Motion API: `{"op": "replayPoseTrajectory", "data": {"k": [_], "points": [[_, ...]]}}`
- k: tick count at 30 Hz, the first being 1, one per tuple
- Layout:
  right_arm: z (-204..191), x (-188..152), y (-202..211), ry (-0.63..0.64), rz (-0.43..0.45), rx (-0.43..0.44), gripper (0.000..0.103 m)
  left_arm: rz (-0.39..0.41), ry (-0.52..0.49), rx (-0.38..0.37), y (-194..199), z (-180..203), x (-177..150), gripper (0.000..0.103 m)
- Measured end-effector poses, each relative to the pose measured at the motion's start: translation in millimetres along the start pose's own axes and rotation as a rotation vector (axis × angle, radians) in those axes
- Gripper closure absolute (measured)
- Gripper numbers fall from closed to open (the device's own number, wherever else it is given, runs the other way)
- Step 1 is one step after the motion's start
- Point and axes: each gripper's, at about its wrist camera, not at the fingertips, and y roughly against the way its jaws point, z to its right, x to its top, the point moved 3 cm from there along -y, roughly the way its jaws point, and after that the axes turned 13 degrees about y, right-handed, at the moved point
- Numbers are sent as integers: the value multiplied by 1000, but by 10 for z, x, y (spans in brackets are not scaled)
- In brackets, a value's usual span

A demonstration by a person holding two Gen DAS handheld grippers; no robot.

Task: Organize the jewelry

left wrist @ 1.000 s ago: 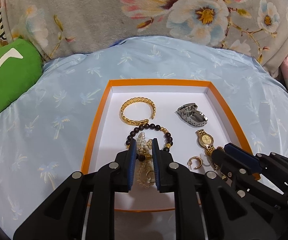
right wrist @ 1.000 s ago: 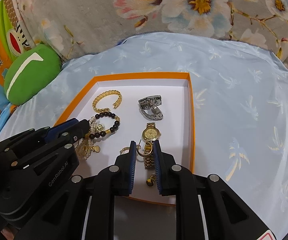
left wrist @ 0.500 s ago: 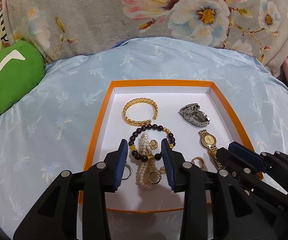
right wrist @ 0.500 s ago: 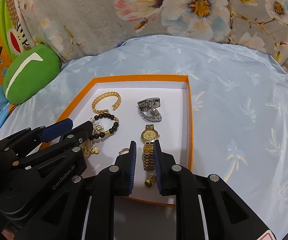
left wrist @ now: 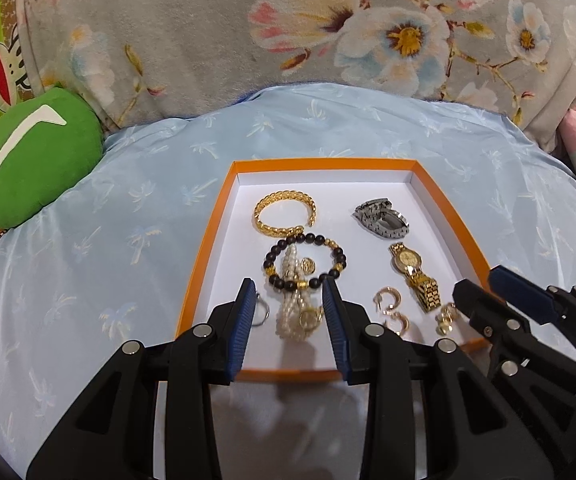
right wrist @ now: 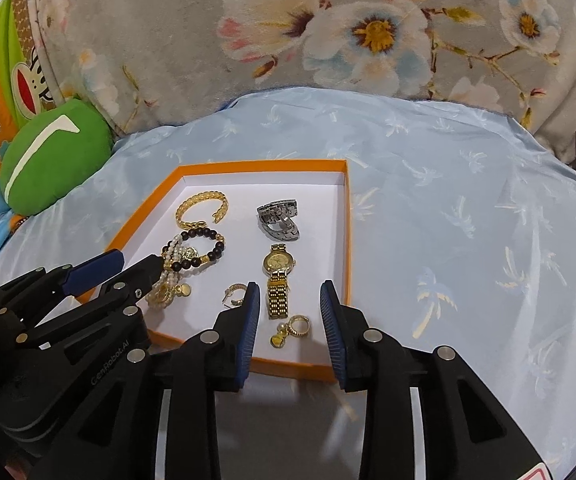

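An orange-rimmed white tray (left wrist: 208,240) (right wrist: 347,216) on a blue cloth holds a gold cuff (left wrist: 284,216) (right wrist: 202,210), a black bead bracelet (left wrist: 305,260) (right wrist: 196,250) lying over a pearl strand (left wrist: 299,312), a silver watch (left wrist: 381,218) (right wrist: 280,220), a gold watch (left wrist: 413,276) (right wrist: 278,280), hoop earrings (left wrist: 391,308) and a pearl earring (right wrist: 291,330). My left gripper (left wrist: 289,300) is open and empty above the pearl strand. My right gripper (right wrist: 288,304) is open and empty above the gold watch's strap.
A green cushion (left wrist: 32,164) (right wrist: 52,156) lies at the left. A floral grey cushion (left wrist: 327,28) backs the blue cloth (right wrist: 467,220). A small ring (left wrist: 260,314) lies by the left gripper's left finger.
Both grippers have opened and drawn back and up from the tray. The left one let go of the pearl strand; the right one let go of the earring, which now lies in the tray.
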Motion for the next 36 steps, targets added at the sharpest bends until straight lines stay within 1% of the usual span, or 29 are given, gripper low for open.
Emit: {"op": "replayPoseTrajectory", "data": {"k": [7, 10, 16, 29, 34, 36], "points": [[-110, -261, 335, 8, 5, -28, 64, 21, -25, 3, 290, 33, -227, 70], [-131, -372, 450, -9, 0, -12, 64, 14, -18, 2, 396, 18, -329, 70], [-190, -530, 612, -19, -7, -11, 62, 6, -6, 2, 590, -24, -499, 69], [-299, -716, 775, -24, -36, -35, 57, -24, 15, 7, 782, -116, -712, 69], [-306, -728, 754, -16, -56, -58, 49, -42, 32, 24, 774, -162, -747, 69], [-301, -731, 735, -16, -67, -61, 49, -45, 32, 33, 766, -162, -750, 69]]}}
